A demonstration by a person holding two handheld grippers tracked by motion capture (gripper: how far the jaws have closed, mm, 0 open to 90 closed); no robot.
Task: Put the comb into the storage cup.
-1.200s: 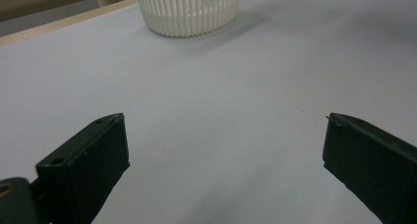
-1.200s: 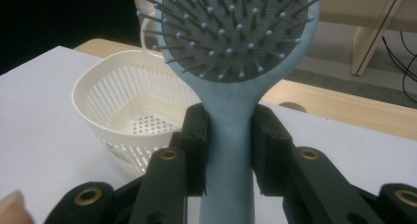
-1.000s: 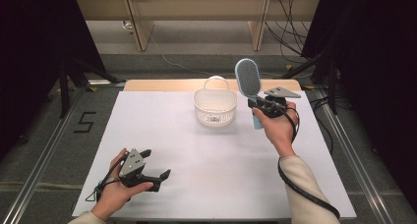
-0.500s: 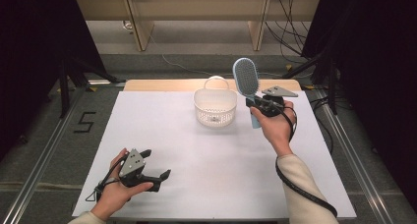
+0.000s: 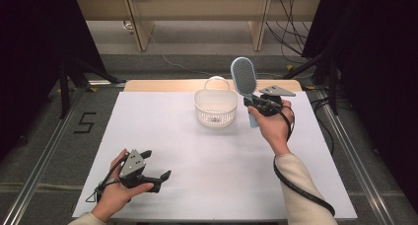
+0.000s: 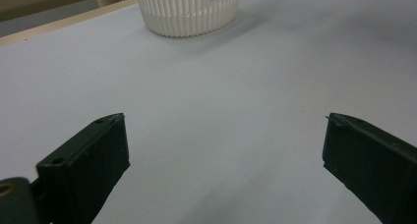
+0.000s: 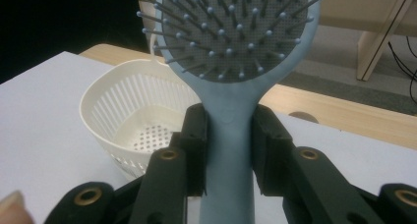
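A light blue hairbrush [image 5: 244, 82] stands upright in the air, bristle head up, just right of a white slotted basket [image 5: 215, 108] at the table's far middle. My right gripper [image 5: 256, 106] is shut on the hairbrush's handle [image 7: 229, 150], both pads [image 7: 196, 145] pressing its sides. The basket [image 7: 129, 113] is empty, to the left below the brush head. My left gripper [image 5: 160, 180] rests near the table's front left corner, open, with nothing between its fingers [image 6: 86, 160]. The basket [image 6: 189, 10] stands far ahead of it.
A white sheet [image 5: 197, 161] covers the table, with a wooden strip [image 5: 162, 85] along the far edge. Metal rails run along both sides on the floor. A black cable [image 5: 300, 190] trails from my right gripper along the forearm.
The hairbrush head has shifted slightly left, closer to the basket. The left gripper has stayed still.
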